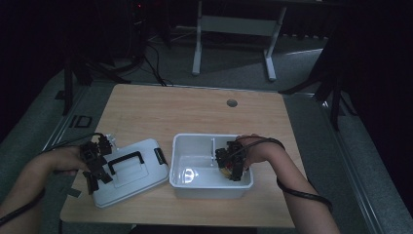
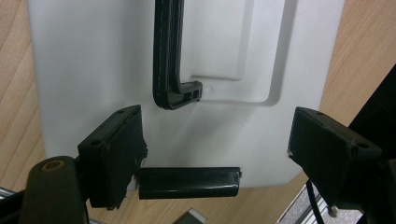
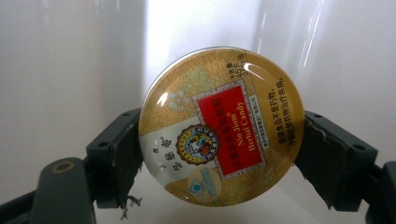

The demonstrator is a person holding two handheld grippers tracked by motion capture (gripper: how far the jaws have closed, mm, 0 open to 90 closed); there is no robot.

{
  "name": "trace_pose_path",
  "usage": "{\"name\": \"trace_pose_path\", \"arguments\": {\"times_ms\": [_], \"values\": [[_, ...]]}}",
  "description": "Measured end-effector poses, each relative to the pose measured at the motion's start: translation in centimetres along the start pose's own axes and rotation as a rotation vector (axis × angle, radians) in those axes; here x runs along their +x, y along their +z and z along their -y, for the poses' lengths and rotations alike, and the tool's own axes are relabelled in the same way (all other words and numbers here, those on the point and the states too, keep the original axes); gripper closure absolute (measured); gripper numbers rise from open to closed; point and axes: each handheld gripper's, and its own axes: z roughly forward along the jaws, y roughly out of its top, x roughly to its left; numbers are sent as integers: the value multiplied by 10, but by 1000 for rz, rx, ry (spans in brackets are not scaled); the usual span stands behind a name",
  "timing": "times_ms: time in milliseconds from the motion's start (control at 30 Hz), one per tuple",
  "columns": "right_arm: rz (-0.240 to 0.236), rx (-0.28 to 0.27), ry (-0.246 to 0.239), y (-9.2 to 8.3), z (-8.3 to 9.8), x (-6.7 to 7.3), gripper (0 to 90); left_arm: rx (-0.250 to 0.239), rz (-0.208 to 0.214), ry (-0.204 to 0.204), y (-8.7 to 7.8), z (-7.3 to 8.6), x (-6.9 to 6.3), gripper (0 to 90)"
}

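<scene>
While the round candy tin is clamped edge to edge between the jaws of the right gripper, it is held low inside the white bin. It should be lowered flat to the bin floor before release. The left gripper is held wide open, empty, over the lid lying on the table, beside the bin.

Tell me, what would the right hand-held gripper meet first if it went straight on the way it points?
Probably the floor of the white bin. The right hand-held gripper grips a round candy tin and points at the bin's white inside; depth is unclear.
</scene>
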Motion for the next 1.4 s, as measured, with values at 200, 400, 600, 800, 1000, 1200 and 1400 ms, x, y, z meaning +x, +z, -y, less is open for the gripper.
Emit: {"name": "trace_pose_path", "arguments": {"times_ms": [200,400,600,800,1000,1200,1400], "values": [[-22,43,12,10,-1,-2,203,2,-2,1,0,0,0,178],[-38,78,28,19,-4,-4,203,2,-3,2,0,0,0,178],[-72,81,41,25,-5,-6,202,12,0,2,2,0,1,178],[-85,88,46,25,-5,-6,200,11,-2,2,1,0,1,178],[-97,81,58,22,-6,-7,198,12,-2,1,1,-1,0,178],[-110,78,77,20,-5,-7,194,19,-2,0,4,-1,0,178],[-99,62,73,19,-6,-8,179,18,-2,1,3,-1,0,178]]}}
